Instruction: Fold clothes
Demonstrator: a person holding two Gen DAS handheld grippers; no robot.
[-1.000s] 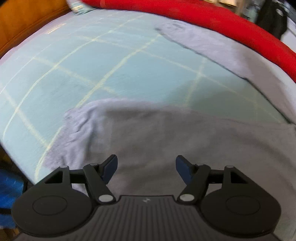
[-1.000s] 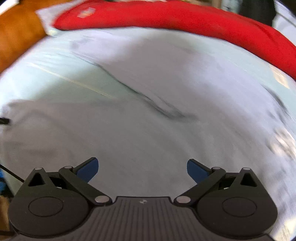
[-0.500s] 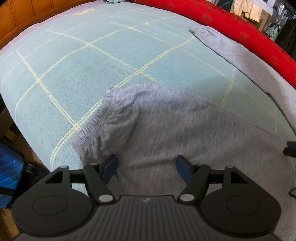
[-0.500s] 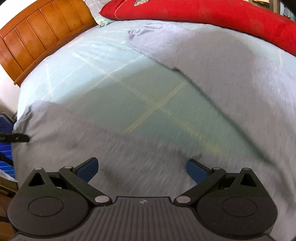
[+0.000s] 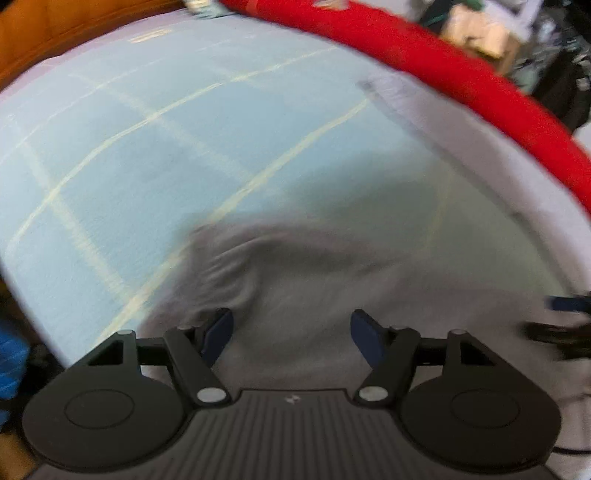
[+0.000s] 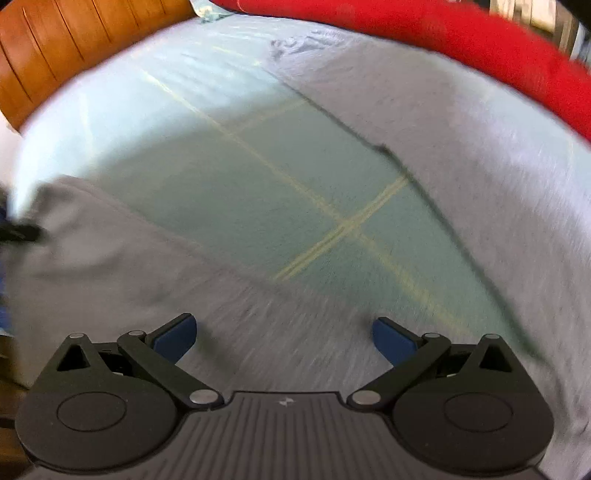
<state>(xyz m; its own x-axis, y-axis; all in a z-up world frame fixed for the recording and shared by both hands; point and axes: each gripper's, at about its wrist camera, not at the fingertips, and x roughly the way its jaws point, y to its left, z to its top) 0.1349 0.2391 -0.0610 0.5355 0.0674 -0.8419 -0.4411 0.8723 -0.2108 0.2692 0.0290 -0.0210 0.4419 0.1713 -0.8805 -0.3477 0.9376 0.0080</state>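
Grey sweatpants (image 5: 317,280) lie spread on a bed with a pale green sheet (image 5: 155,155) crossed by thin yellow grid lines. Both views are motion-blurred.

Left wrist view: left hand-held gripper (image 5: 291,330) points down at the near leg of the sweatpants, jaws parted moderately wide, nothing gripped. The blue pads (image 5: 218,330) hover over grey fabric; the left pad sits just beside a bunched, wrinkled patch near the leg's end. Contact with the cloth cannot be told because of the blur. The far leg (image 5: 424,122) runs along the right side, next to a red blanket (image 5: 461,85). A bare strip of sheet shows between the two legs. At the right edge a blurred dark shape with a blue tip (image 5: 565,317) is over the grey cloth, probably the other gripper.

Right wrist view: right hand-held gripper (image 6: 284,338) is wide open, empty, over the near leg (image 6: 147,266) where it meets the rest of the garment. The far leg (image 6: 461,129) stretches up and to the left toward its cuff, its dark edge seam running diagonally. The red blanket (image 6: 443,33) lies along the top right. A wooden headboard (image 6: 66,40) is at top left. A dark blurred object (image 6: 18,232) touches the near leg's end at the left edge.
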